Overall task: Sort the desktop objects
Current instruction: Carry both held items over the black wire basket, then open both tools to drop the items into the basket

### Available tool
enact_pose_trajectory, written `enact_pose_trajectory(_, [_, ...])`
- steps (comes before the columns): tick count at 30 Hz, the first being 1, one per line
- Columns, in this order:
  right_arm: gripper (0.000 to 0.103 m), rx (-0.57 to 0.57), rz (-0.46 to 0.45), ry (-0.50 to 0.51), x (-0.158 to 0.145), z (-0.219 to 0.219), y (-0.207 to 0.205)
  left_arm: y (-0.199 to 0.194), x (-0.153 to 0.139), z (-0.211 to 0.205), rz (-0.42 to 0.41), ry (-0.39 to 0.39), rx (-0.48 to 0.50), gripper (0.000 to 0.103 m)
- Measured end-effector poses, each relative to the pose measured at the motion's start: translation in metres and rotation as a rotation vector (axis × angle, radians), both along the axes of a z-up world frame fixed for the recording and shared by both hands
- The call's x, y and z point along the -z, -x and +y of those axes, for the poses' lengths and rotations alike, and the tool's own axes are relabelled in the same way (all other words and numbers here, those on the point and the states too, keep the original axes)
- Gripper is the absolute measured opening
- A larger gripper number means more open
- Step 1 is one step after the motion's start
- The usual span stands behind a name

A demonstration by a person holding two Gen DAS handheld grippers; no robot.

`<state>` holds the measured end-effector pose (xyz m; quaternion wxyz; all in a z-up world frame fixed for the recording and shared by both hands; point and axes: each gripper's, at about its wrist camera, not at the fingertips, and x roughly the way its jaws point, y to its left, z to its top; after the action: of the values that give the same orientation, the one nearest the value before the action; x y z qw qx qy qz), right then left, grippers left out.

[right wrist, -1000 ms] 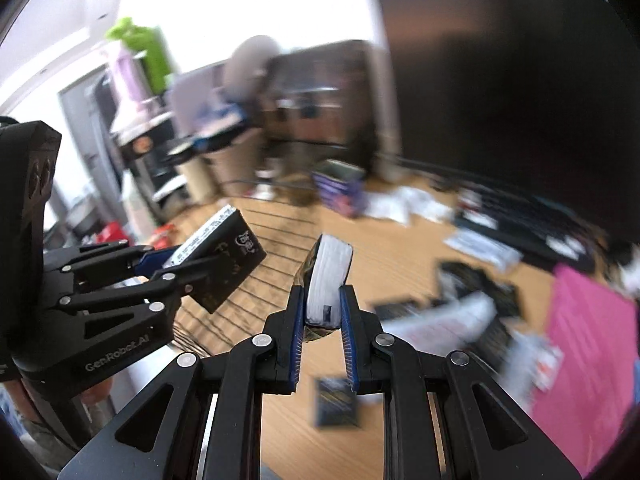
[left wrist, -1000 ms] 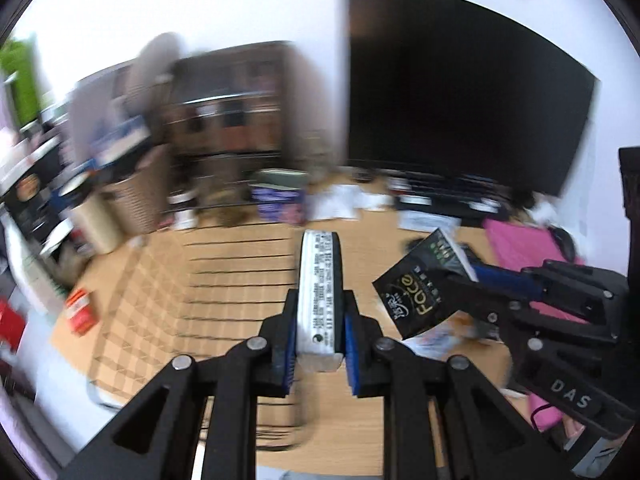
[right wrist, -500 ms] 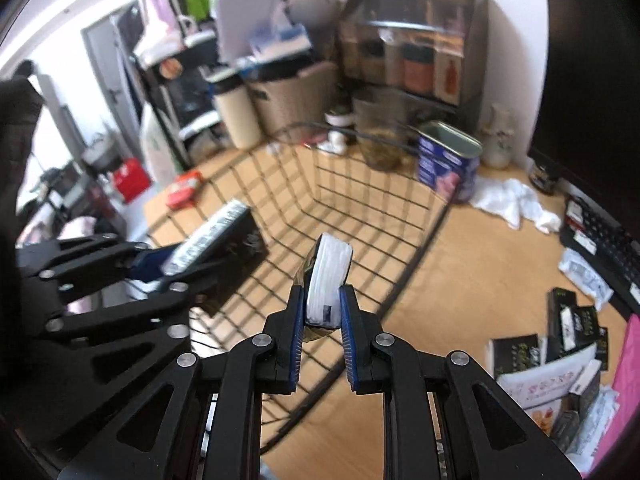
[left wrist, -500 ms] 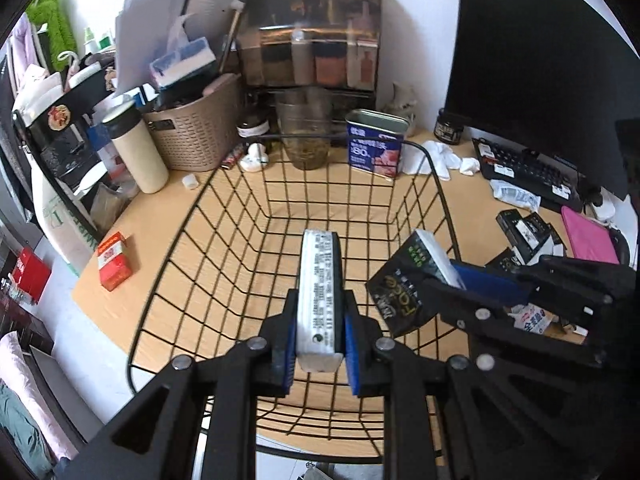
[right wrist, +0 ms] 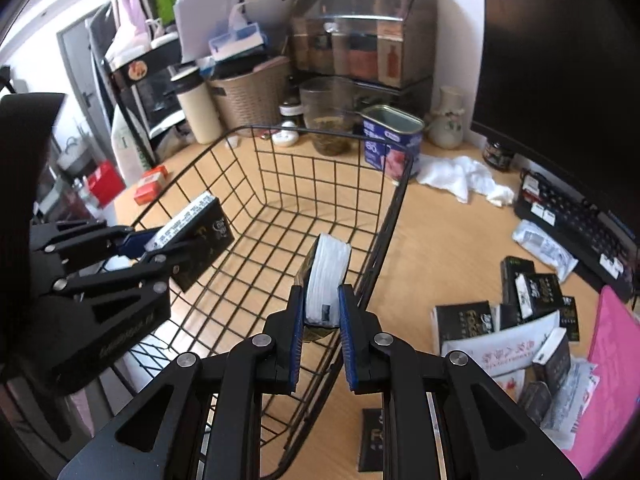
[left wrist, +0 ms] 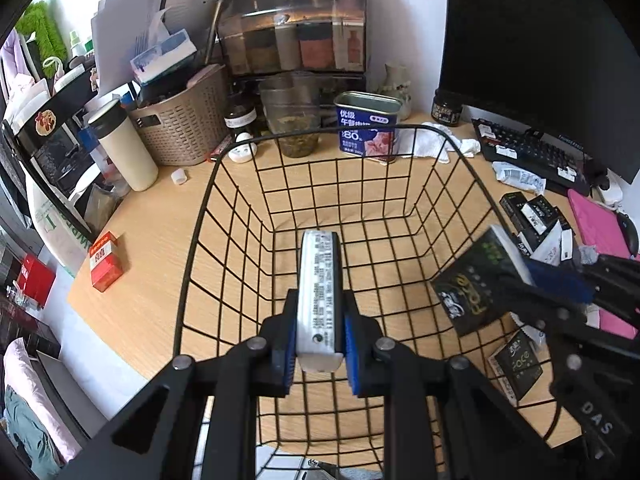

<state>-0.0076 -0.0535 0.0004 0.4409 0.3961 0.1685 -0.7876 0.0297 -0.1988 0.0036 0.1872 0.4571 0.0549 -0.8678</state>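
Note:
A black wire basket point(left wrist: 224, 168) point(right wrist: 400, 200) stands on the wooden desk. My left gripper point(left wrist: 320, 344) is shut on a black tissue pack point(left wrist: 319, 292), held edge-up above the basket's near part; it also shows in the right wrist view point(right wrist: 192, 236). My right gripper point(right wrist: 320, 316) is shut on a second black tissue pack point(right wrist: 326, 276), held above the basket's right rim; it shows in the left wrist view point(left wrist: 476, 280). Several more black packs point(right wrist: 532, 292) lie on the desk to the right of the basket.
Behind the basket stand a blue tin point(left wrist: 368, 128), a glass jar point(left wrist: 294, 120), a woven bin point(left wrist: 180, 124) and a cream flask point(left wrist: 124, 144). A red box point(left wrist: 105, 260) lies left. A keyboard point(left wrist: 532, 152), monitor and pink pad point(right wrist: 612, 368) are right.
Both grippers swung left from facing the monitor to over the basket, each keeping its pack. In the last half second they came lower and closer to the basket.

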Motion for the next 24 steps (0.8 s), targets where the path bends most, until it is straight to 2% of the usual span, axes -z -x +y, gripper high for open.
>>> enact_pose_trajectory(7, [0.021, 0.008, 0.01, 0.082, -0.012, 0.007, -0.001, -0.005, -0.004, -0.009, 0.018, 0.016, -0.023, 0.023])
enact_pose_trajectory(8, [0.022, 0.011, 0.011, 0.091, -0.015, 0.007, -0.001, -0.006, -0.005, -0.011, 0.023, 0.017, -0.028, 0.027])
enact_pose_trajectory(10, [0.022, 0.019, 0.013, 0.097, -0.02, 0.009, 0.001, -0.006, -0.005, -0.013, 0.028, 0.018, -0.029, 0.051])
enact_pose_trajectory(11, [0.022, 0.027, 0.016, 0.098, -0.022, 0.01, 0.003, -0.006, -0.005, -0.013, 0.032, 0.017, -0.024, 0.067])
enact_pose_trajectory(12, [0.022, 0.036, 0.019, 0.097, -0.023, 0.012, 0.004, -0.005, -0.005, -0.012, 0.037, 0.017, -0.017, 0.071])
enact_pose_trajectory(14, [0.024, 0.061, 0.023, 0.098, -0.025, 0.019, 0.008, -0.004, -0.006, -0.006, 0.038, 0.023, -0.004, 0.071])
enact_pose_trajectory(16, [0.037, 0.094, 0.021, 0.098, -0.025, 0.024, 0.015, -0.003, -0.005, 0.0, 0.032, 0.037, 0.014, 0.071])
enact_pose_trajectory(19, [0.051, 0.128, -0.007, 0.094, -0.019, 0.029, 0.026, 0.0, -0.002, 0.006, 0.014, 0.048, 0.017, 0.071])
enact_pose_trajectory(23, [0.05, 0.096, -0.056, 0.064, -0.007, 0.023, 0.03, 0.002, 0.0, 0.01, 0.002, 0.059, 0.024, 0.071])
enact_pose_trajectory(24, [0.039, 0.084, -0.069, 0.058, -0.004, 0.021, 0.029, 0.002, 0.0, 0.01, 0.0, 0.072, 0.021, 0.071])
